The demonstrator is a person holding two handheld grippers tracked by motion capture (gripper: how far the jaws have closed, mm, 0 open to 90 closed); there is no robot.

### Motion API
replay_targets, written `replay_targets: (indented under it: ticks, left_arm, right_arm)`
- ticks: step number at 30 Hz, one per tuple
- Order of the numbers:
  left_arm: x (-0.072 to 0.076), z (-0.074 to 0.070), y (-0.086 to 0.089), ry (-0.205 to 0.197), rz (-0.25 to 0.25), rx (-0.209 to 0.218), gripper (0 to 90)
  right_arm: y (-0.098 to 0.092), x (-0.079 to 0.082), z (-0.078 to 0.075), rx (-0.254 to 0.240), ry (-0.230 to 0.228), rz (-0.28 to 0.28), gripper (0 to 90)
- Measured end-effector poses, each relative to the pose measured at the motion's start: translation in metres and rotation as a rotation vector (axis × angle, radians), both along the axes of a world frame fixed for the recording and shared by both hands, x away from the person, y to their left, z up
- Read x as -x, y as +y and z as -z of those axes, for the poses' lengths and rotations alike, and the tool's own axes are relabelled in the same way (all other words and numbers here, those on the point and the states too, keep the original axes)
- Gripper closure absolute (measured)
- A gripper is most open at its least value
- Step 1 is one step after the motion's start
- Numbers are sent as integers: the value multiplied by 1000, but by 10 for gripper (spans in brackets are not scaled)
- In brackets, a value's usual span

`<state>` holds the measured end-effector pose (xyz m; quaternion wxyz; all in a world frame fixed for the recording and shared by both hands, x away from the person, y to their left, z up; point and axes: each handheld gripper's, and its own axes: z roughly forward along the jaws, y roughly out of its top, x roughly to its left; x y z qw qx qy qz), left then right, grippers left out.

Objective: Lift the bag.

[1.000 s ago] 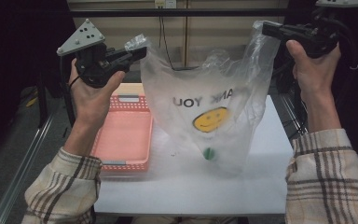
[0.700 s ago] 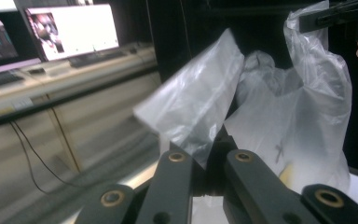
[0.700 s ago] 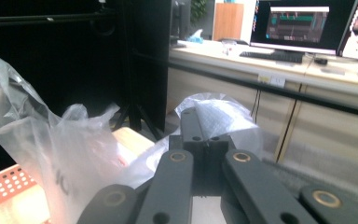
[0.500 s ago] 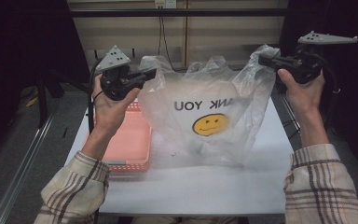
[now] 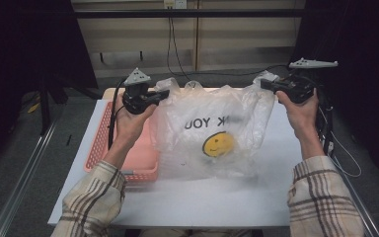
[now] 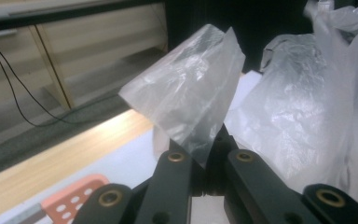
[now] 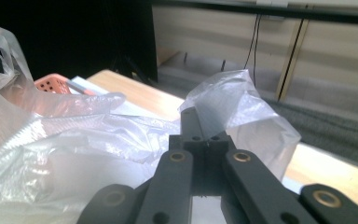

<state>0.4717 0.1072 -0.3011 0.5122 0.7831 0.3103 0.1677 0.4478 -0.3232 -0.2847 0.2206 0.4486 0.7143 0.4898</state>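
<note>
At centre frame the plastic bag (image 5: 212, 133) sags onto the white surface (image 5: 187, 202), one top corner clamped in the left tongs (image 5: 164, 94) and one in the right tongs (image 5: 265, 85); the thin film could slip free or tear if pulled wider.

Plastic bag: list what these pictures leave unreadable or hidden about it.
- High view: the plastic bag hides its contents; folds cut off the printed word beside "YOU".
- High view: the bag covers part of the pink basket.
- Left gripper view: the left claw pinches bag film that blocks the table beyond.
- Right gripper view: film bunched at the right claw hides its tips.
</note>
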Motion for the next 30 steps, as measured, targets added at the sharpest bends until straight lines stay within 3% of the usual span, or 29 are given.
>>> replay_targets:
  ticks: [1, 8, 10, 11, 12, 13, 15, 17, 20, 24, 25, 30]
  left_arm:
    - [-3, 8, -2, 16, 6, -8, 900]
    - [-7, 23, 2, 47, 6, 7, 865]
    - [-7, 23, 4, 52, 4, 16, 826]
    - [-7, 22, 5, 55, 3, 21, 751]
    - [-6, 21, 5, 53, 1, 26, 751]
    - [-5, 20, 6, 49, 2, 24, 694]
    - [-2, 17, 7, 34, -5, 30, 568]
    - [2, 13, 9, 22, -7, 41, 536]
    - [7, 7, 11, 8, -21, 49, 414]
    - [10, 3, 15, -4, -38, 61, 344]
    - [10, 2, 16, -5, -44, 63, 273]
    - [17, -5, 24, -31, -67, 79, 150]
  right_arm:
    - [1, -1, 5, 1, 5, -2, 900]
    - [6, 2, 29, -13, 10, 6, 900]
    - [4, 2, 35, -1, 22, 23, 900]
    - [3, 5, 38, 25, 17, 55, 900]
    - [3, 5, 38, 25, 17, 55, 900]
    - [2, 7, 39, -1, 8, 52, 899]
    - [0, 12, 38, -27, -10, 51, 751]
    - [0, 14, 37, -29, -9, 50, 731]
    - [-2, 21, 29, -18, -5, 40, 585]
    - [-6, 29, 22, -23, -17, 39, 496]
    - [-9, 35, 16, -30, -21, 34, 441]
    - [-15, 53, 3, -23, -51, 54, 303]
